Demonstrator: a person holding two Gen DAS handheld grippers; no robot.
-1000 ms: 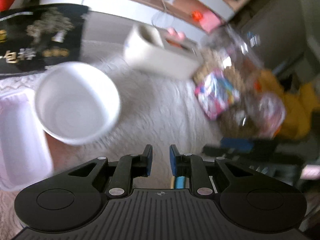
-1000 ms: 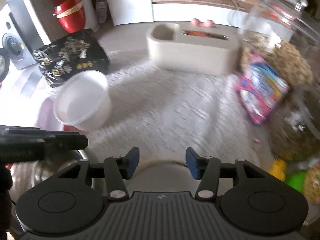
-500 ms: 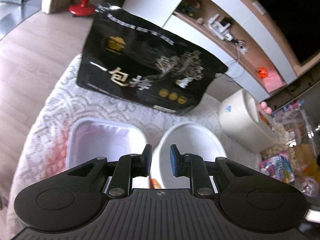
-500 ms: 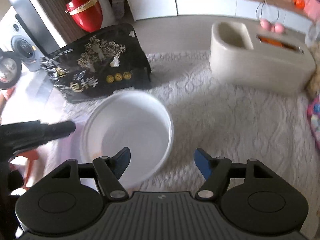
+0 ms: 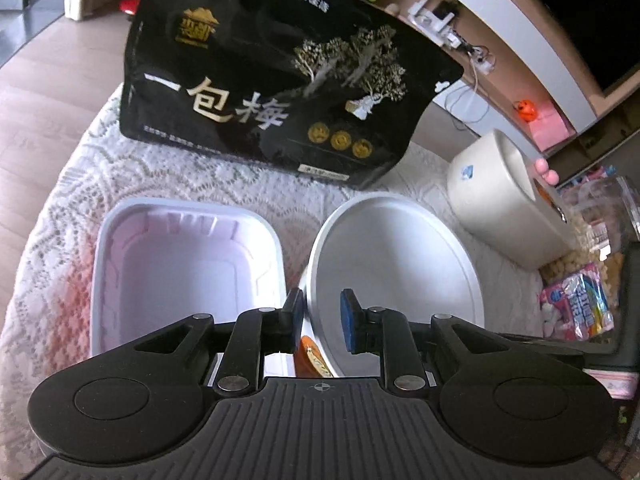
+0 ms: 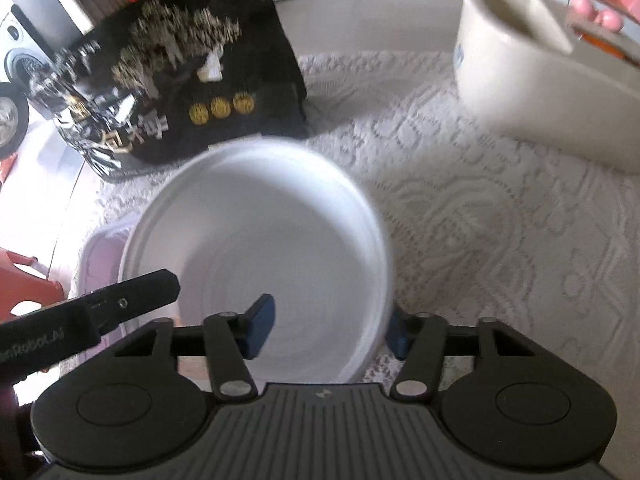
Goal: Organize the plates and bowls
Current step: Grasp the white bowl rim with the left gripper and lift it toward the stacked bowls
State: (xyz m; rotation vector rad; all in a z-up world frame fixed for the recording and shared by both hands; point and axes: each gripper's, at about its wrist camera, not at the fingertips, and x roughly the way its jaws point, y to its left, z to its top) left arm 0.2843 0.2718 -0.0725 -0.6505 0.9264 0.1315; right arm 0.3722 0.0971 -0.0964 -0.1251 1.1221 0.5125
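A round white bowl stands on the lace tablecloth, right beside a pale rectangular tray. My left gripper straddles the bowl's left rim with a narrow gap between the pads; contact is not clear. In the right wrist view the same bowl fills the middle. My right gripper is open, one pad inside the bowl and the other outside its right wall. The left gripper's finger shows at the bowl's left rim.
A black snack bag stands behind the bowl and tray. A beige container sits at the right, with a candy packet near it. An orange item lies between tray and bowl.
Both grippers have moved in on the white bowl. The left one swung left from the table's right side to the bowl's rim; the right one now has its fingers astride the bowl's right wall.
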